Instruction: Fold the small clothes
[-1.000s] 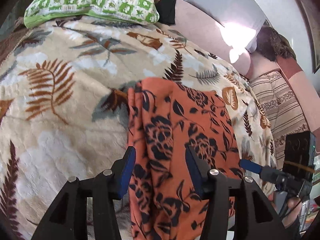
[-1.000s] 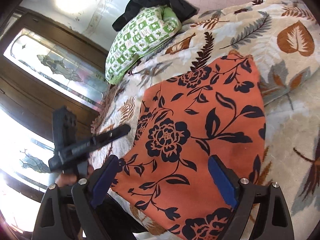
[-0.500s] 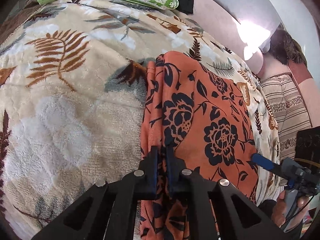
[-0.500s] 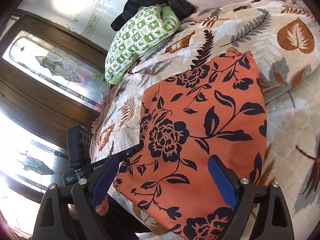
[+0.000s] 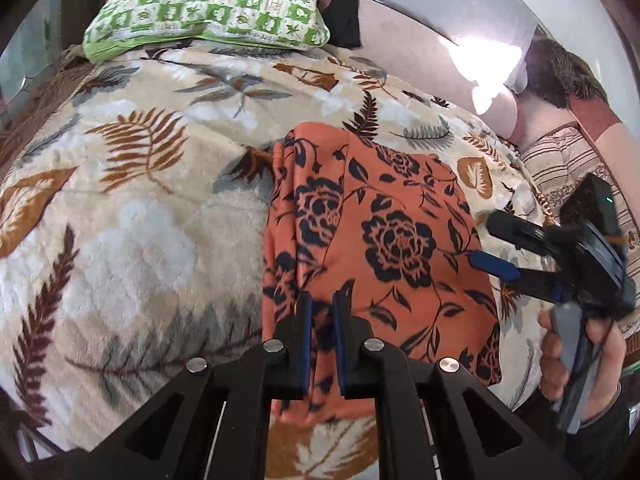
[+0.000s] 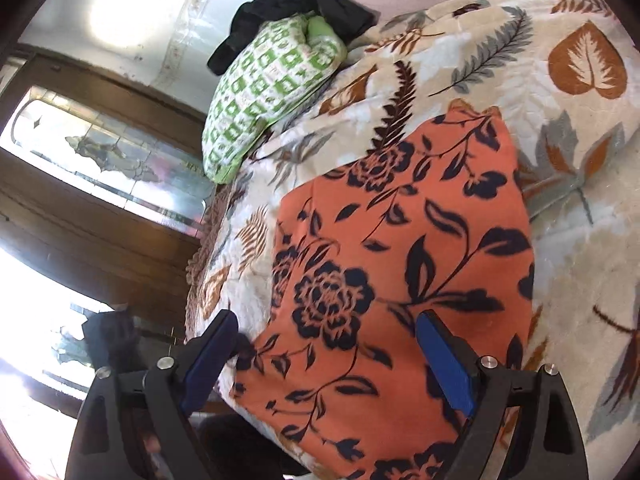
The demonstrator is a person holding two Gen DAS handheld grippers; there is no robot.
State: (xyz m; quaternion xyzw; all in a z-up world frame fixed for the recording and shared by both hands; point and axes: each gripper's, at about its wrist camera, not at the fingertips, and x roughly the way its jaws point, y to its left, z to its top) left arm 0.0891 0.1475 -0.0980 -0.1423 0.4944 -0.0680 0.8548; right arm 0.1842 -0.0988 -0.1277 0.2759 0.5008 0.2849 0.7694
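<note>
Orange floral garment [image 5: 384, 240] was pinched at the bed's near edge by the clenched left tool [image 5: 319, 322], ready for folding; the right tool [image 6: 326, 344] was held released.

The bed [image 5: 132, 240] is covered by a leaf-print blanket [image 6: 580, 240]; an orange floral garment [image 5: 384, 236] and a green checked pillow [image 5: 208, 4] are laid on it

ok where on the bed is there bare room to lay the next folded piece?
Widest bare blanket is left of the orange cloth, running up to the green pillow. A second patch lies right of the cloth in the right wrist view. Crowded: the near edge, where the left gripper is shut on the cloth and the open right gripper hovers over it.
</note>
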